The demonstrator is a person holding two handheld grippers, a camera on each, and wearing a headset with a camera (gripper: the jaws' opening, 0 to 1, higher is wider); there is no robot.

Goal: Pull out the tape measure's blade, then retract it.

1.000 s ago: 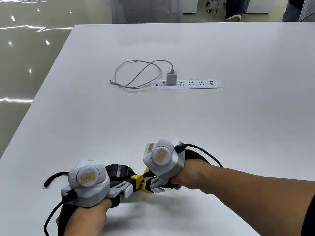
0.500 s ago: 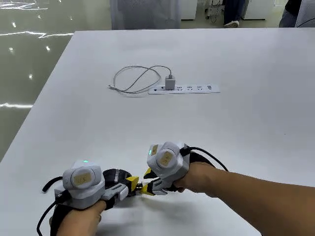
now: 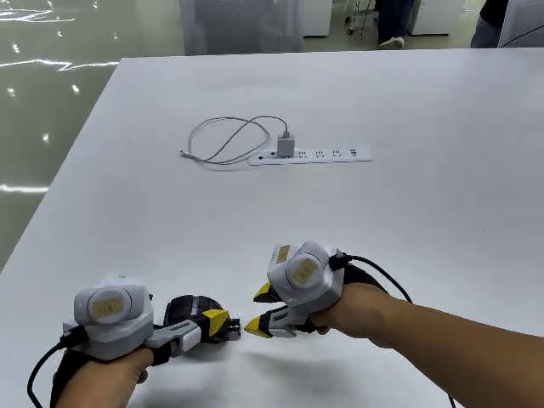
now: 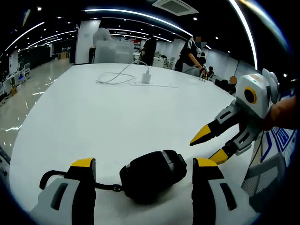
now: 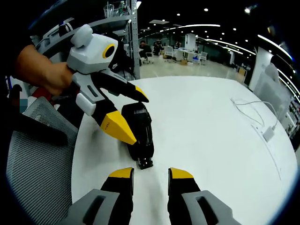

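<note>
Looking down in the head view on the black tape measure point(image 3: 190, 311): lies on the white tabletop point(image 3: 382, 212) close to the near edge, toward the left corner; sits at the tips of the left gripper point(image 3: 211, 320), with the right gripper point(image 3: 256, 309) just beside it on the right, yellow tips aimed at it yet apart from it; farther up, around the middle of the tabletop, takes in a power strip point(image 3: 327, 155) with a white charger point(image 3: 285, 143) plugged in and a looped cable point(image 3: 223, 140) at its left end, all well apart from the work; leaves the left jaws' hold unreadable from above.

Closer in the left gripper view: places the tape measure squarely between that gripper's own jaws; stands wide open, with a clear gap at one jaw and only a thin one at the other, so gripping nothing; picks out a thin black strap point(image 4: 47, 178) looping from the tape measure past one jaw; catches the right gripper at the right side, tips parted, near the tape measure but short of it.

From the opposite side in the right gripper view: meets the tape measure end-on, its small front tab nearest, just ahead of that gripper's jaws; partly open there, holding nothing, bare tabletop between the tips; shows the left gripper straddling the tape measure, one yellow tip before it and one behind; cannot tell whether either tip touches.
</note>
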